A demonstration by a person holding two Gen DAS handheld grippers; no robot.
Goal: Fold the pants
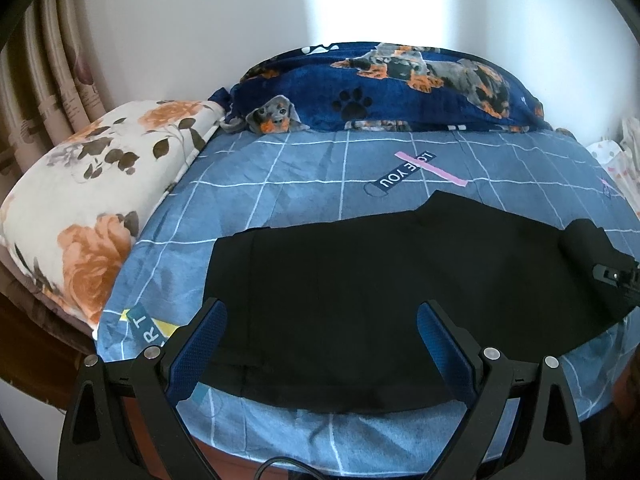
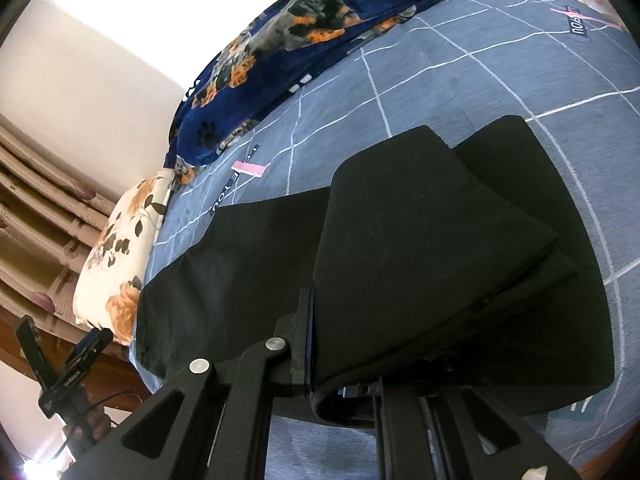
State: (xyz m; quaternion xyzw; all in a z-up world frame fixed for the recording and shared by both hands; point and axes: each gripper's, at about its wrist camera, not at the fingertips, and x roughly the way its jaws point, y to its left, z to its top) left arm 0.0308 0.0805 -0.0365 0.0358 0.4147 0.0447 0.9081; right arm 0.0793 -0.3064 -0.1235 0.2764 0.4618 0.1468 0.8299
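Folding looks mid-way here: the black pants (image 1: 360,264) lie flat across the blue checked bed sheet (image 1: 304,168), and the right tongs (image 2: 340,376) are clamped on one end of them, with that end lifted and doubled over the rest. From the right wrist view the raised flap (image 2: 420,232) rises straight ahead of the tongs, with a second layer peeking out beyond and to the right of it. The pinch sits at the edge, probably so the whole flap swings over as one sheet instead of bunching.

The left tongs (image 1: 320,336) are spread wide and holding nothing. They hover above the near part of the pants, with the fabric showing between the two blue pads (image 1: 200,344). That reads like a standby spot, ready to pin the cloth or smooth it once the flap lands, though that's a guess.

Ahead of the left tongs, well past the pants, a dog-print blanket (image 1: 400,84) is bunched against the wall, and a floral pillow (image 1: 92,200) sits off to their left, both clear of the fold.
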